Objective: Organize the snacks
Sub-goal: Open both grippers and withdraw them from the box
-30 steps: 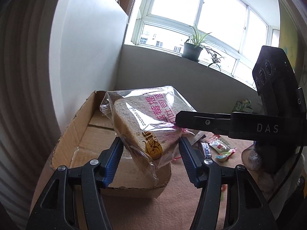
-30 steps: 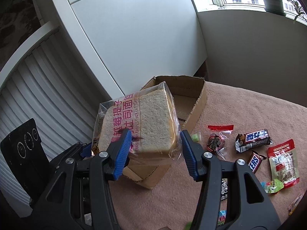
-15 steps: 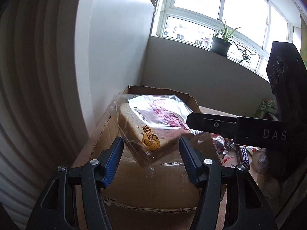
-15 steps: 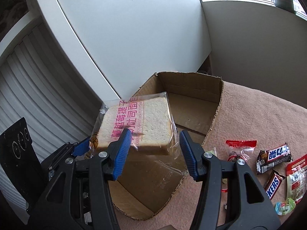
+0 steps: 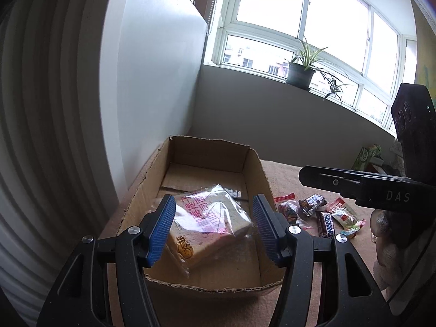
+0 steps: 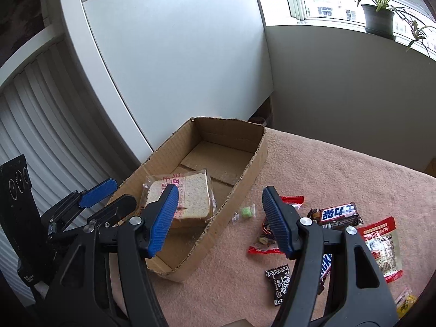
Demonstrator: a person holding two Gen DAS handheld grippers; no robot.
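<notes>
- The left gripper (image 5: 212, 229) hangs over the near end of the cardboard box (image 5: 256, 163), its blue pads spread with clear air on both sides of the bagged bread (image 5: 209, 223) below — nothing is pinched.
- The right gripper (image 6: 219, 222) is off to the right of the box, above its long right wall and the cloth next to it; its jaws are opening and nothing sits between them.
- In the right wrist view the left gripper (image 6: 106, 193) shows at the box's near left corner, one blue pad raised above the wall.
- The bagged bread lies inside the box at its near end, flat on the floor of it, a thick slice in clear film with pink print; the far half of the box is bare cardboard.
- The box stands at the left edge of the worktop (image 6: 340, 169), which wears a pinkish cloth, hard against a white cabinet (image 6: 177, 54).
- Just beside the box's right wall lies a small green sweet (image 6: 246, 212) in clear wrap.
- Further right — loose on the cloth — are a red-ended wrapper (image 6: 293, 199), two Snickers bars (image 6: 338, 214), a red-and-white packet (image 6: 382, 248) and a small black sachet (image 6: 280, 280).
- Behind, on the window sill, stands a potted plant (image 6: 380, 19).
</notes>
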